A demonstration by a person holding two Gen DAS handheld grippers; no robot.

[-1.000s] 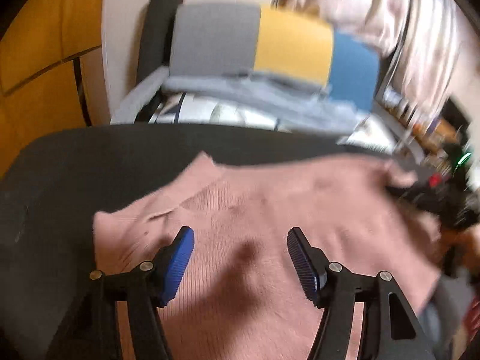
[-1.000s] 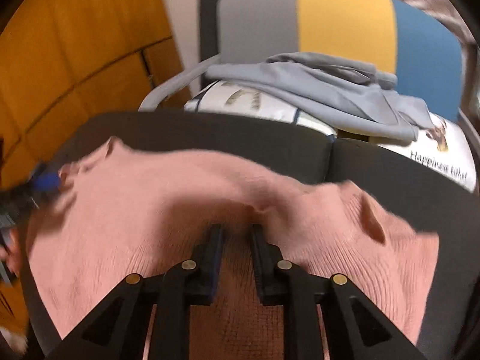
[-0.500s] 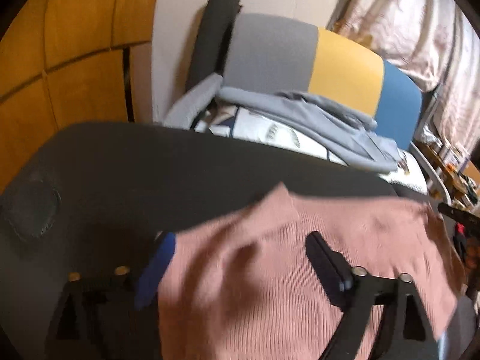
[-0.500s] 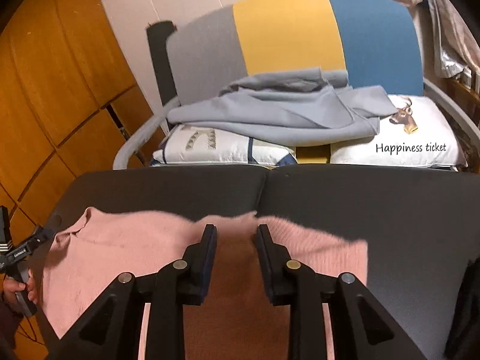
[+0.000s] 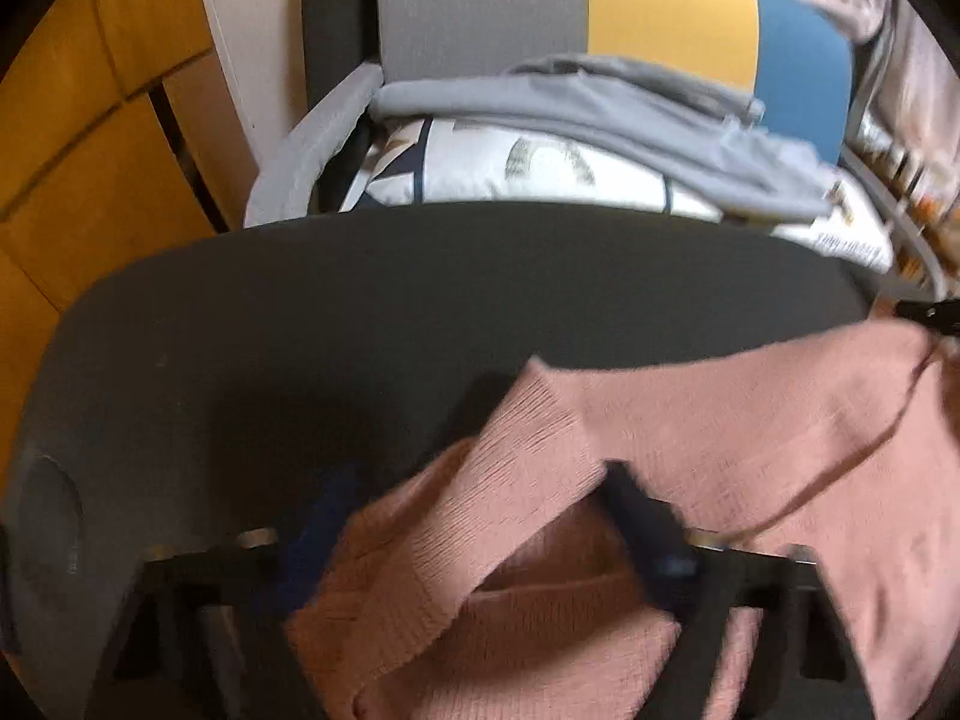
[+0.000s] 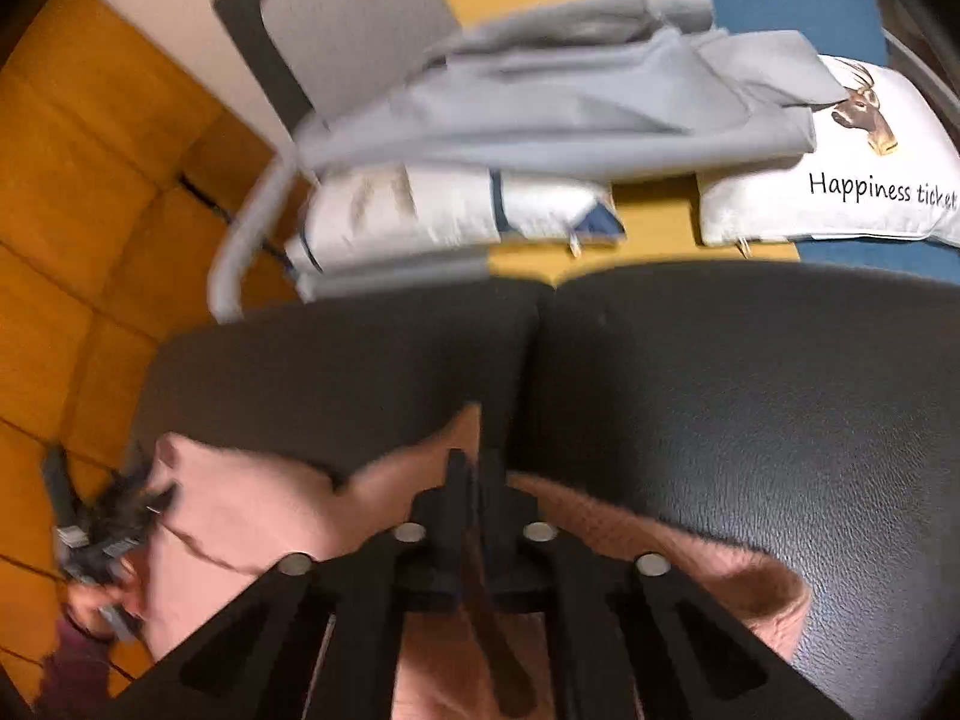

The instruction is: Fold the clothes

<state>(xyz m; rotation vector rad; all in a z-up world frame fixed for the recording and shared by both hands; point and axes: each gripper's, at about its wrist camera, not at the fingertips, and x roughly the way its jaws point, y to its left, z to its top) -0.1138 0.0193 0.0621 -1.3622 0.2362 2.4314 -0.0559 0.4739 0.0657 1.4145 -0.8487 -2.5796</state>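
Note:
A pink knit sweater (image 5: 750, 450) lies on the black table (image 5: 330, 312). My left gripper (image 5: 480, 510) is at the sweater's left edge. Its jaws are closing, and a bunched fold with the ribbed band lies between the blurred fingers (image 5: 645, 525). In the right wrist view my right gripper (image 6: 477, 468) is shut on a peak of the pink sweater (image 6: 258, 510), which pokes up past the tips. The left gripper (image 6: 96, 531) and a hand show at that view's left edge. The right gripper's tip (image 5: 927, 315) shows at the far right of the left wrist view.
Behind the table stands a seat with a grey, yellow and blue backrest (image 5: 660, 6). A grey garment (image 6: 570, 96) lies on white cushions (image 6: 852, 180) there. Orange wood panelling (image 6: 78, 210) fills the left. Bare black tabletop (image 6: 750, 390) stretches right of the sweater.
The left gripper has moved to the sweater's left edge and its jaws, wide half a second ago, have narrowed around a fold. The right jaws have shut on the fabric and the sweater is gathered.

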